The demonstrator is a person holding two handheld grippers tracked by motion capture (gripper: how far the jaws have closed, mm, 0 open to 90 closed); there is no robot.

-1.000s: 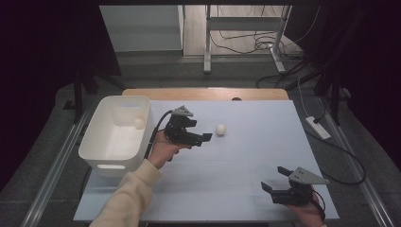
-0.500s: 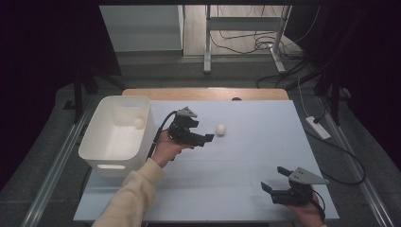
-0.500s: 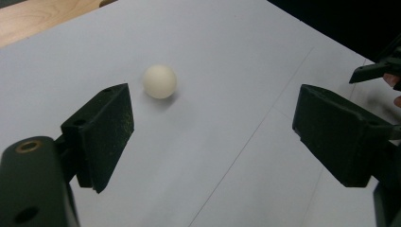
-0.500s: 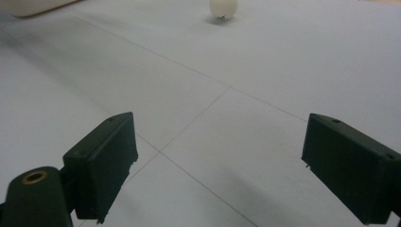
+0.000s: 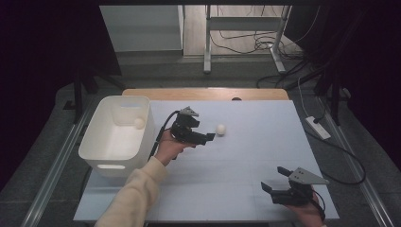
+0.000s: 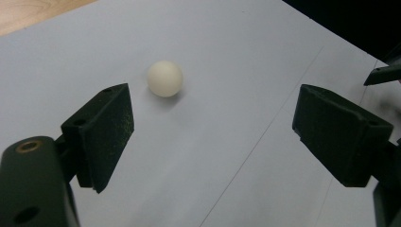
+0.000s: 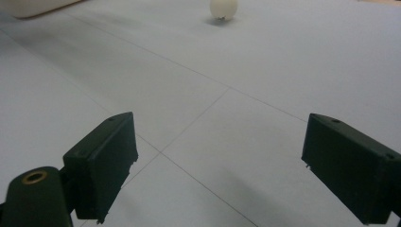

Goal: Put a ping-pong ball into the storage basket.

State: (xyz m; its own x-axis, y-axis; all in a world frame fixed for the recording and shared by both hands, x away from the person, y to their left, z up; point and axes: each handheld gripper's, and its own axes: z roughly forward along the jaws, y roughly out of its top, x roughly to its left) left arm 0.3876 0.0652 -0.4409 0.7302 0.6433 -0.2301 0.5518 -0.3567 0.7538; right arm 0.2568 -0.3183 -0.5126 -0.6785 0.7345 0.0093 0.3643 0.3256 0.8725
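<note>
A small white ball [image 5: 221, 129] lies on the pale blue table top [image 5: 265, 142], right of the middle. My left gripper [image 5: 207, 137] is just to the ball's left, pointing at it, jaws open and empty. In the left gripper view the ball [image 6: 164, 78] rests beyond the left pad [image 6: 106, 130], ahead of my open left gripper [image 6: 213, 130] and untouched. My right gripper [image 5: 274, 179] rests open near the table's front right corner. In the right gripper view the right gripper [image 7: 217, 158] has bare table between its jaws, and the ball [image 7: 223, 8] is far ahead.
A white plastic bin [image 5: 101, 142] stands at the table's left side with another white ball [image 5: 138, 123] inside it. Its rim [image 7: 38, 7] shows at the top left of the right gripper view. A strip of wooden table [image 5: 203, 93] runs along the far edge.
My left gripper has edged slightly toward the ball on the table. The ball and the right gripper have not moved.
</note>
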